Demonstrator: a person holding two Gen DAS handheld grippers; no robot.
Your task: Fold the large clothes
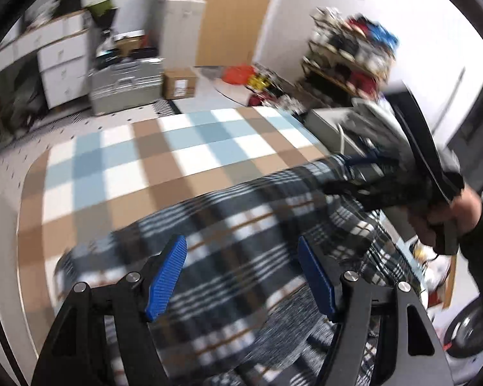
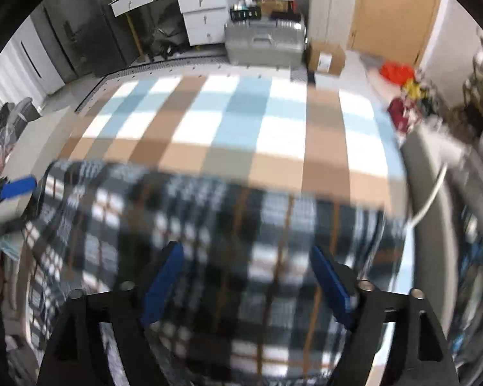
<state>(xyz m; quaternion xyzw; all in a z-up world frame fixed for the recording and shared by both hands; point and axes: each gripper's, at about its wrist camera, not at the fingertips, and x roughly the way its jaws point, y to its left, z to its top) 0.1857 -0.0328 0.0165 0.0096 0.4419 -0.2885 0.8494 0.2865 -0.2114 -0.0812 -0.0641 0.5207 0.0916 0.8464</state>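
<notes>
You held both tools above the plaid garment [image 2: 209, 241], which lay across the near part of the checked table cover [image 2: 241, 128], long axis running side to side. Your left gripper [image 1: 241, 276] stood with jaws apart, nothing between the pads. Your right gripper [image 2: 248, 286] likewise gaped wide and empty. The cloth lay directly below and ahead of both; neither hand was clearly nearer, and blur hid its edges.

Left wrist view: looks steeply down and forward along its jaws, close above the dark plaid garment [image 1: 241, 241], the right hand [image 1: 447, 218] at its right edge.
Right wrist view: steeper, close over the same garment, facing the suitcase [image 2: 264, 45].
Shared: garment, checked mat [image 2: 241, 122], suitcase, drawers.
</notes>
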